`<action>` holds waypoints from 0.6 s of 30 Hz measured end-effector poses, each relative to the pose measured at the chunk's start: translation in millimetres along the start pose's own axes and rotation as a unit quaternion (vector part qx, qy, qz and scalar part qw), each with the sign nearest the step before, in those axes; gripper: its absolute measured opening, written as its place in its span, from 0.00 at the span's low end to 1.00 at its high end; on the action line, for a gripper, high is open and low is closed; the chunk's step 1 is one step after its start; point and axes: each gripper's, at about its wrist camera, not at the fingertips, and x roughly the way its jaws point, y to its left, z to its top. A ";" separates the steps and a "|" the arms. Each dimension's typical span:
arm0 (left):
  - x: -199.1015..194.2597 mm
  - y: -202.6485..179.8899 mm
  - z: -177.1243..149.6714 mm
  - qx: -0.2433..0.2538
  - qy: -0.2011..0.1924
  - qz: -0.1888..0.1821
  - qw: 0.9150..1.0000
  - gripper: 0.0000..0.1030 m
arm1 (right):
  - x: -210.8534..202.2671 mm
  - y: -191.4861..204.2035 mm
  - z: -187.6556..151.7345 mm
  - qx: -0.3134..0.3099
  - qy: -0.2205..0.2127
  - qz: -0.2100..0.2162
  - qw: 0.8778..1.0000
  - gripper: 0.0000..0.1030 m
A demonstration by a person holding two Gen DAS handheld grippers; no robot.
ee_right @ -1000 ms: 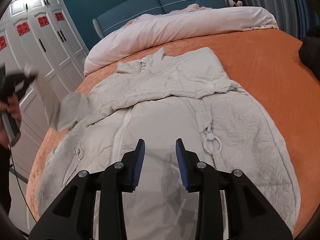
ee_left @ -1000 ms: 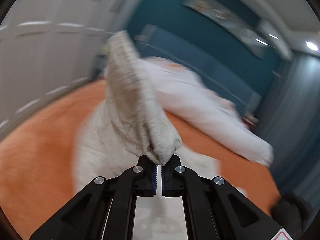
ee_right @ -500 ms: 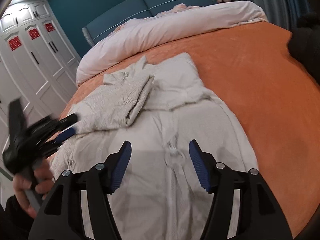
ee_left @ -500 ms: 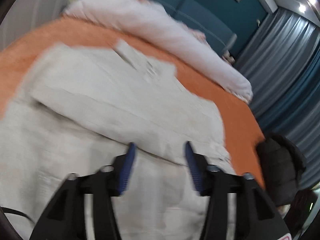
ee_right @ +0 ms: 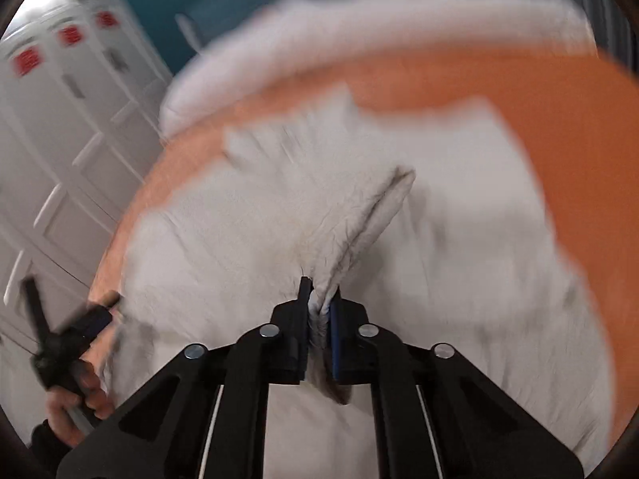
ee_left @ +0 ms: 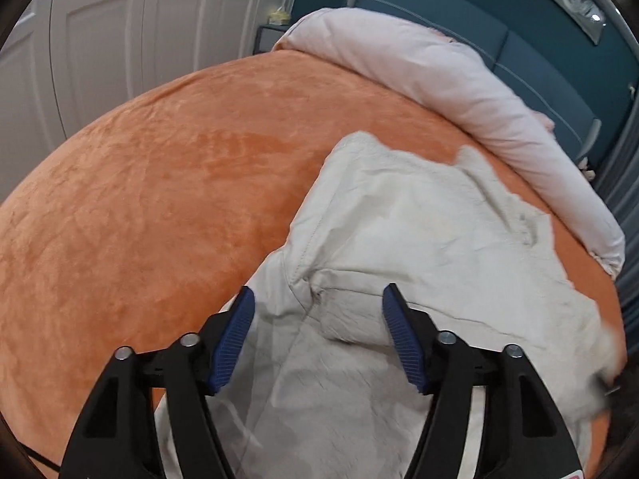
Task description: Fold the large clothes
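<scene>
- My right gripper [ee_right: 318,299] is closing on a fold of the cream jacket [ee_left: 419,239]; cloth is pinched between the pads.
- Jacket lies spread on the orange bedspread [ee_left: 139,199], below the rolled pink duvet [ee_left: 459,80].
- To fold well: I'd carry that side over w/ cloth taut, no bunching.
- My left gripper [ee_left: 315,319] is spread, empty, over the shoulder seam; angled down at the bed.
- Right view is blurred; left hand [ee_right: 74,403] shows at its lower left.

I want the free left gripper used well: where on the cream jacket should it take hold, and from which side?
Grip the jacket at its near left edge, by the stitched seam corner lying between the left gripper's open fingers. Come down from above, over the orange bedcover: the edge there is free, layered and slightly raised, so the fingers can likely close across it.
</scene>
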 end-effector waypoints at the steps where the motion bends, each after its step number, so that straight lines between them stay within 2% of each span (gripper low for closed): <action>1: 5.7 1.7 -0.6 -0.002 0.005 0.003 1.000 0.57 | -16.7 8.4 8.9 -0.014 -0.037 0.015 0.999 0.05; 2: 9.0 4.3 -6.1 -0.003 0.009 0.007 1.000 0.57 | -38.0 13.1 18.4 -0.020 -0.085 0.032 0.996 0.05; 4: 18.3 6.4 -11.7 0.002 0.010 0.017 1.000 0.60 | -42.5 4.3 22.2 -0.014 -0.117 0.025 0.993 0.05; 5: 23.0 7.2 -15.7 0.008 0.012 0.014 1.000 0.60 | -26.8 -5.3 21.4 -0.013 -0.101 -0.001 0.995 0.06; 6: 27.1 7.4 -20.9 0.014 0.015 0.026 0.999 0.61 | 13.6 -23.0 15.3 -0.018 -0.040 -0.056 0.997 0.06; 7: 28.5 7.7 -24.1 0.015 0.018 0.027 0.999 0.64 | 53.3 -41.6 4.0 -0.014 0.030 -0.094 0.995 0.07; 8: 28.7 7.8 -25.1 0.013 0.017 0.022 1.000 0.65 | 78.2 -54.9 -7.7 -0.007 0.074 -0.094 0.993 0.08; 9: 28.5 7.3 -25.5 0.015 0.014 0.024 0.999 0.65 | 84.1 -59.9 -15.3 -0.007 0.066 -0.087 0.994 0.08; 13: 34.3 8.5 -27.7 0.023 0.011 0.033 0.999 0.66 | 83.3 -42.5 -15.1 -0.046 0.059 -0.123 0.990 0.11; 16: 30.1 8.2 -26.4 0.022 0.011 0.038 0.999 0.66 | 52.9 -46.5 -13.8 -0.017 0.041 -0.123 0.991 0.25; 18: 11.4 17.5 -26.4 0.000 0.012 0.017 1.000 0.65 | 10.3 -56.5 -18.5 0.005 0.017 -0.107 0.994 0.38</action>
